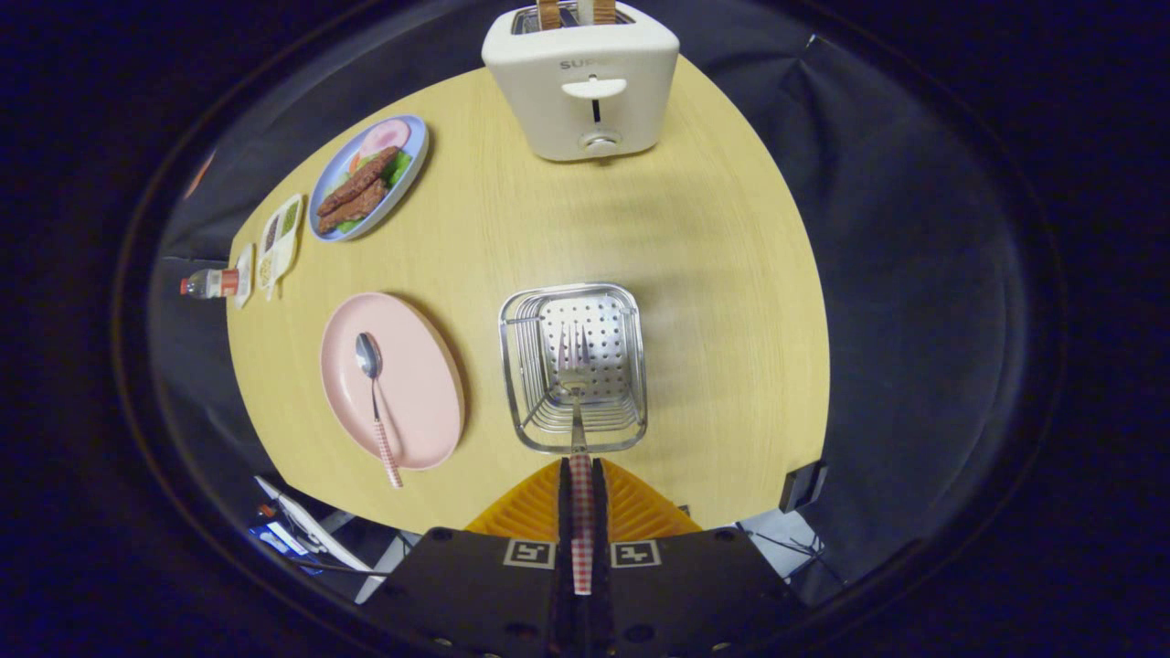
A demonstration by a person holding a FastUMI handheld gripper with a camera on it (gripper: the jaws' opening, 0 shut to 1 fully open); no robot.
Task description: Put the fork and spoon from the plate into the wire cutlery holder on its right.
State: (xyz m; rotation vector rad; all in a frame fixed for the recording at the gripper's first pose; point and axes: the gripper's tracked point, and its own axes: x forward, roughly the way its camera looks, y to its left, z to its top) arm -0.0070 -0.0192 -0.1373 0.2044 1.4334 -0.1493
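The fork (pixel 576 384) is gripped by its checked handle between the two closed fingers of the claw (pixel 581 475), tines pointing forward over the open top of the wire cutlery holder (pixel 631 366) — just ahead of the fingers. The spoon (pixel 377 402) lies on the pink plate (pixel 420 393), just left of the holder on the wooden surface (pixel 713 274). Beyond them stand a toaster (pixel 585 82) and a blue plate of food (pixel 413 151).

A staged breakfast setup: wooden table (pixel 713 302) with toaster (pixel 585 82) and food plate (pixel 413 163) (dark cloth all round).
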